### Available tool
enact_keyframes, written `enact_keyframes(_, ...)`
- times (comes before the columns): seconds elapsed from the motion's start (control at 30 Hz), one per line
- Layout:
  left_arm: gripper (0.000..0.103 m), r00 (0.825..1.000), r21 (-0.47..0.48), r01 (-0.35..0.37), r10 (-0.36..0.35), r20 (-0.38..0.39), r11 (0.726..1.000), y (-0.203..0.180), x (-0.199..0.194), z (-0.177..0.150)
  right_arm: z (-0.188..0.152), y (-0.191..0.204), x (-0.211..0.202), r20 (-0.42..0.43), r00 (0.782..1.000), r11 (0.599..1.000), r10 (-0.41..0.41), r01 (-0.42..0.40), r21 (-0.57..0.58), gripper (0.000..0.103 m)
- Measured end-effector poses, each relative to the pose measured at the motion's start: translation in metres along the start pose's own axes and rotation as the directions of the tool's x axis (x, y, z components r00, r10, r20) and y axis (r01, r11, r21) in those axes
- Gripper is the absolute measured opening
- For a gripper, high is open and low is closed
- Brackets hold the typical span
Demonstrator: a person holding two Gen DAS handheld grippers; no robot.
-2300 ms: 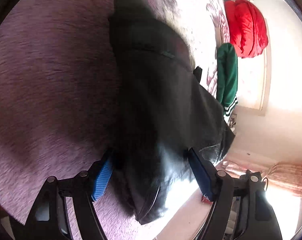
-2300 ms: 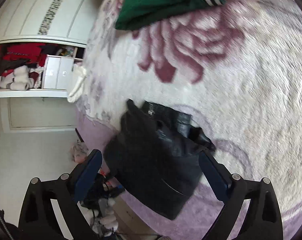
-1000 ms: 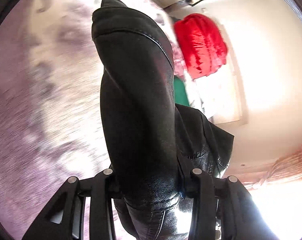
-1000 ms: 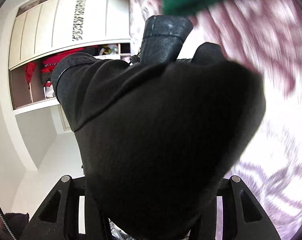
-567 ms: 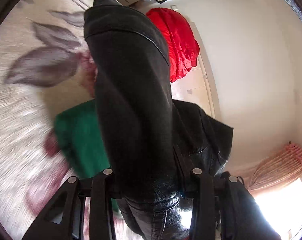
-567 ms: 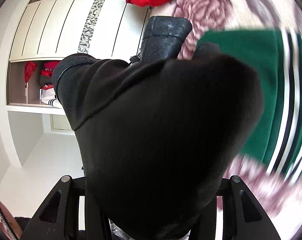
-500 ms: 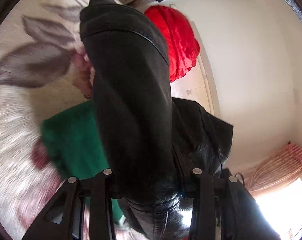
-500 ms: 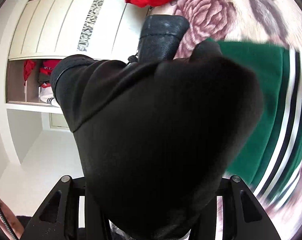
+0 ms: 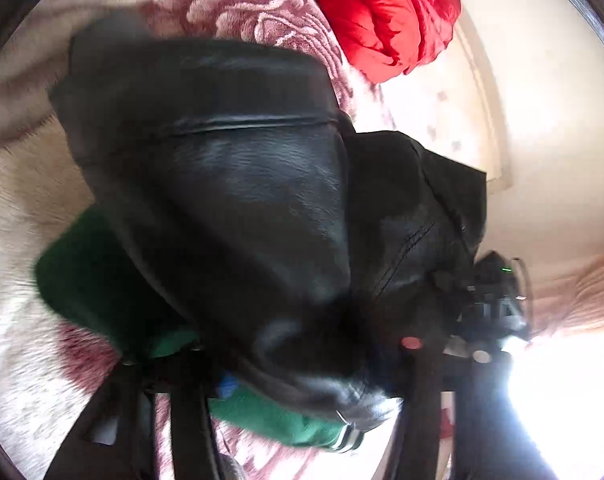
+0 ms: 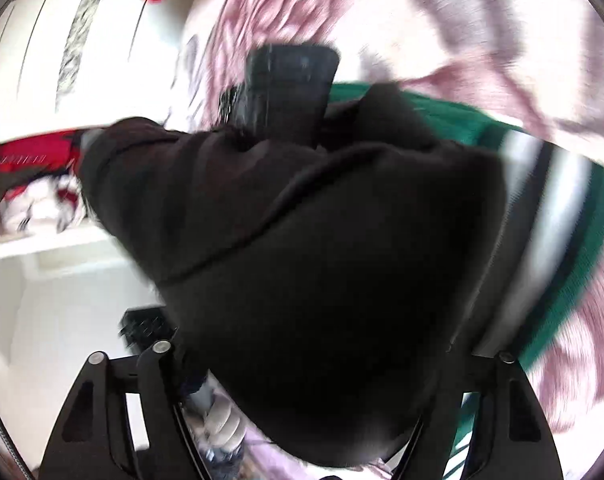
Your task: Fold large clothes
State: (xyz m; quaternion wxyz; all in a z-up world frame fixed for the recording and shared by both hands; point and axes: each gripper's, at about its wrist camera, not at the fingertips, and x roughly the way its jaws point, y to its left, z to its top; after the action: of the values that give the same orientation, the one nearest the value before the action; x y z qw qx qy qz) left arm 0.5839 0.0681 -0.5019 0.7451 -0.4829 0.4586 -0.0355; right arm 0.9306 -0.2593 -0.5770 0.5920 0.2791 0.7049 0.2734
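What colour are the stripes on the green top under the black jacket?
White and black, on the green top; the right wrist view shows them best.

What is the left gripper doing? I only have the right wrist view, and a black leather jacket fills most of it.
Observer: The left gripper has its jaws opening, with the black leather jacket still between them.
Operator: Can you see its pads?
Observer: A sliver of one blue pad shows at the jacket's edge, above the green garment.
Operator: Anything beyond the jacket?
Observer: A pink curtain hangs beside a bright glare.
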Motion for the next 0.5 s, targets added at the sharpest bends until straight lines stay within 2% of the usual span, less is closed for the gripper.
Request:
enact_keyframes(0.03, 0.086, 0.998, 0.046, -0.057, 0.057, 0.004, 0.997, -0.009, -0.005, 0.0, -0.006, 0.006, -0.009, 0.048, 0.998, 0.999, -0.049, 0.049, 0.011, 0.084)
enact_keyframes(0.07, 0.095, 0.997, 0.092, -0.078, 0.078, 0.006, 0.993, -0.017, -0.008, 0.002, -0.017, 0.01, -0.022, 0.112, 0.99, 0.996, -0.088, 0.085, 0.033, 0.084)
enact_keyframes(0.13, 0.096, 0.985, 0.169, -0.173, 0.171, 0.029, 0.97, -0.03, -0.014, -0.003, -0.033, 0.023, -0.042, 0.211, 0.964, 0.986, -0.163, 0.153, 0.061, 0.084)
enact_keyframes(0.17, 0.096, 0.973, 0.24, -0.231, 0.227, 0.046, 0.943, -0.042, -0.018, -0.005, -0.041, 0.029, -0.05, 0.254, 0.946, 0.98, -0.2, 0.188, 0.071, 0.087)
enact_keyframes(0.2, 0.096, 0.96, 0.295, -0.279, 0.274, 0.059, 0.914, -0.05, -0.02, -0.007, -0.057, 0.039, -0.06, 0.326, 0.909, 0.966, -0.26, 0.245, 0.087, 0.097)
enact_keyframes(0.23, 0.096, 0.942, 0.346, -0.333, 0.327, 0.078, 0.877, -0.058, -0.026, -0.005, -0.077, 0.041, -0.065, 0.355, 0.878, 0.947, -0.32, 0.304, 0.101, 0.101)
enact_keyframes(0.27, 0.096, 0.93, 0.382, -0.362, 0.354, 0.095, 0.85, -0.057, -0.033, 0.001, -0.105, 0.044, -0.067, 0.38, 0.808, 0.891, -0.449, 0.434, 0.132, 0.103)
enact_keyframes(0.3, 0.097, 0.913, 0.43, -0.401, 0.389, 0.121, 0.809, -0.062, -0.041, 0.002, -0.125, 0.05, -0.068, 0.399, 0.75, 0.844, -0.528, 0.516, 0.148, 0.103)
enact_keyframes(0.33, 0.097, 0.901, 0.459, -0.426, 0.412, 0.136, 0.78, -0.063, -0.05, -0.014, -0.149, 0.056, -0.065, 0.413, 0.685, 0.787, -0.6, 0.597, 0.155, 0.103)
enact_keyframes(0.37, 0.097, 0.886, 0.496, -0.452, 0.437, 0.153, 0.741, -0.071, -0.058, -0.02, -0.183, 0.057, -0.059, 0.416, 0.65, 0.754, -0.636, 0.637, 0.158, 0.103)
enact_keyframes(0.4, 0.097, 0.875, 0.522, -0.469, 0.455, 0.164, 0.712, -0.07, -0.069, -0.043, -0.201, 0.069, -0.052, 0.415, 0.603, 0.709, -0.681, 0.685, 0.168, 0.103)
enact_keyframes(0.43, 0.097, 0.863, 0.544, -0.486, 0.474, 0.175, 0.684, -0.079, -0.081, -0.047, -0.216, 0.081, -0.046, 0.414, 0.562, 0.669, -0.716, 0.722, 0.178, 0.103)
enact_keyframes(0.47, 0.097, 0.86, 0.562, -0.488, 0.477, 0.181, 0.667, -0.071, -0.092, -0.078, -0.241, 0.078, -0.043, 0.415, 0.542, 0.651, -0.731, 0.735, 0.187, 0.103)
enact_keyframes(0.5, 0.097, 0.856, 0.577, -0.495, 0.48, 0.192, 0.65, -0.063, -0.101, -0.084, -0.261, 0.088, -0.041, 0.418, 0.518, 0.634, -0.746, 0.744, 0.209, 0.103)
